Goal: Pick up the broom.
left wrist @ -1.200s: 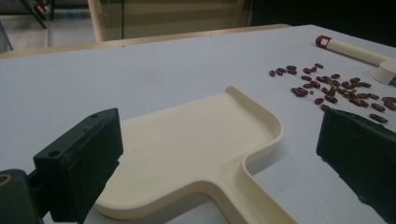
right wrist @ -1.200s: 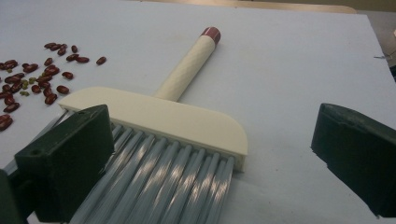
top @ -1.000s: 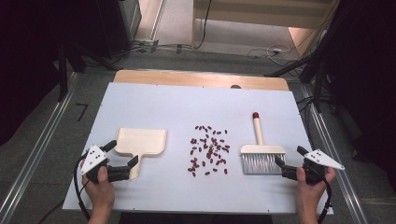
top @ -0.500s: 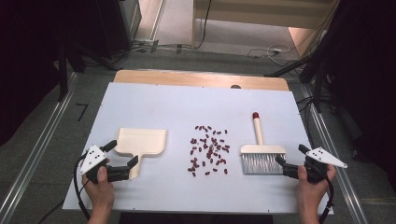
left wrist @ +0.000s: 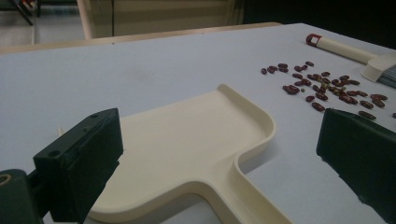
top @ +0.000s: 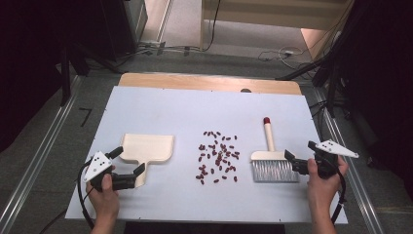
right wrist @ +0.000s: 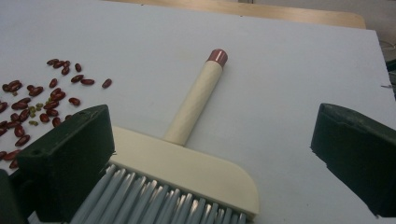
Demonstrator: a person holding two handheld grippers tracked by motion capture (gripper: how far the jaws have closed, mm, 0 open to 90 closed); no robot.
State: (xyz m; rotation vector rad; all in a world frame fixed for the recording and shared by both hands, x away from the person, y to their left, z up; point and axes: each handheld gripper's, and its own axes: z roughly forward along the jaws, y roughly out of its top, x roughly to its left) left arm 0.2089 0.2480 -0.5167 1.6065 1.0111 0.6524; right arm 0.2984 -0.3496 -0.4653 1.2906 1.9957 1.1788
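A cream dustpan (top: pixel 146 147) lies at the table's left, its handle pointing toward the person. My left gripper (top: pixel 128 161) is open, with a jaw on either side of that handle (left wrist: pixel 243 196) and not touching it. A loose scatter of red beans (top: pixel 218 157) lies in the middle of the table. To their right lies a cream brush (top: pixel 274 156) with grey bristles (right wrist: pixel 154 203) and a red-capped handle (right wrist: pixel 196 100). My right gripper (top: pixel 292 162) stands open at the brush head's right end. In the right gripper view, the right gripper (right wrist: pixel 215 126) has its jaws wide on either side of the brush head.
The white tabletop (top: pixel 185 112) has a wooden strip along its far edge (top: pixel 209 81). Metal rails (top: pixel 44 156) flank the table. Cables run across the dark floor behind it.
My right gripper has edged slightly forward beside the brush head. The left gripper, dustpan, beans and brush have stayed put.
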